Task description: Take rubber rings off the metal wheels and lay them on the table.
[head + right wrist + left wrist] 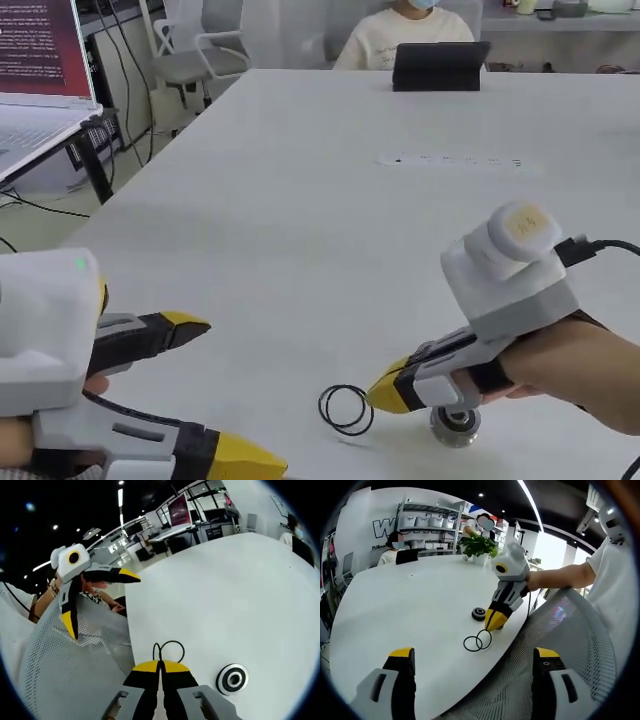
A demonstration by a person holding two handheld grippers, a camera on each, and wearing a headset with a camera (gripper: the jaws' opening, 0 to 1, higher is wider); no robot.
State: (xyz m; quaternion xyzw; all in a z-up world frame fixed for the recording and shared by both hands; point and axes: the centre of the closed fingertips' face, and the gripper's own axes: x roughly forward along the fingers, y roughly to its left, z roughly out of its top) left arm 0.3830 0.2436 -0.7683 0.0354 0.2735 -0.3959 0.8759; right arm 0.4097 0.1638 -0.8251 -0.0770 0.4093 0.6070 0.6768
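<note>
Two thin black rubber rings (345, 408) are lying overlapped on the smooth white table (330, 200), just beside a small round metal wheel (455, 422). The right gripper (382, 393) is touching them with its jaws pressed together; can't tell if it's pinching one. The left gripper (225, 395) is gaping wide, holding nothing. Looks like the laying-down step, so the next move is probably parting the jaws and backing off.

Entry 1: wall lettering (382, 527), left gripper view, large dark capitals on the white wall. I read only a leading "W" before the shelving (427, 527) cuts it off, and a smaller line beneath starts with what looks like "Di" and is otherwise too small for me. Entry 2: laptop screen (35, 45), upper left of the head view, rows of pale text on a dark reddish ground, none legible to me.
</note>
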